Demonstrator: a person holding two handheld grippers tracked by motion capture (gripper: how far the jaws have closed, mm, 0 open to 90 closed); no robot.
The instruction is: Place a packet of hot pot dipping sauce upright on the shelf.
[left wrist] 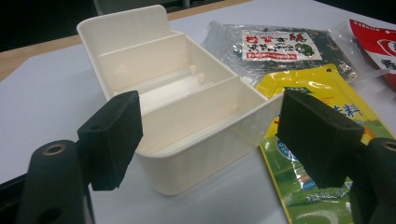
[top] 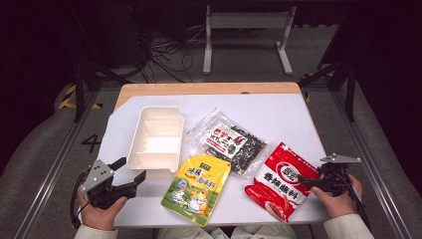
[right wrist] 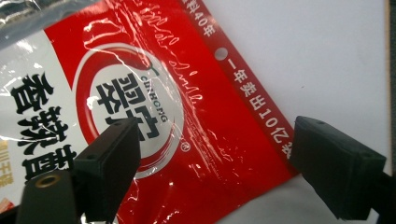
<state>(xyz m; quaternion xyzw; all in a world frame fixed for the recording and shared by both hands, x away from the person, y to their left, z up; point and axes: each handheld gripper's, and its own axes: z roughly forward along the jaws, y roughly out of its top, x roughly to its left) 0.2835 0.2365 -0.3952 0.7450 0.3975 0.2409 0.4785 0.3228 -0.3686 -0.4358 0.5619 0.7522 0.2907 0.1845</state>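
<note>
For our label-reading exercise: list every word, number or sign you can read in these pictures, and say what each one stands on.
"QINHONG": red packet, inside its round white logo, under large Chinese characters.
"40" and "10": same red packet, within the white Chinese line along its edge.
"4": floor left of the table, in dark paint.
Yellow packet: Chinese print, too blurred to read.
Dark seaweed packet: red label text, too blurred to read.
White divided box: no text.

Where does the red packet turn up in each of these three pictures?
High view: red packet lies at lower right, by the right gripper.
Left gripper view: its corner sits at the top right edge.
Right gripper view: it spreads across the left and middle.
Shared landmark: the white table cover.
</note>
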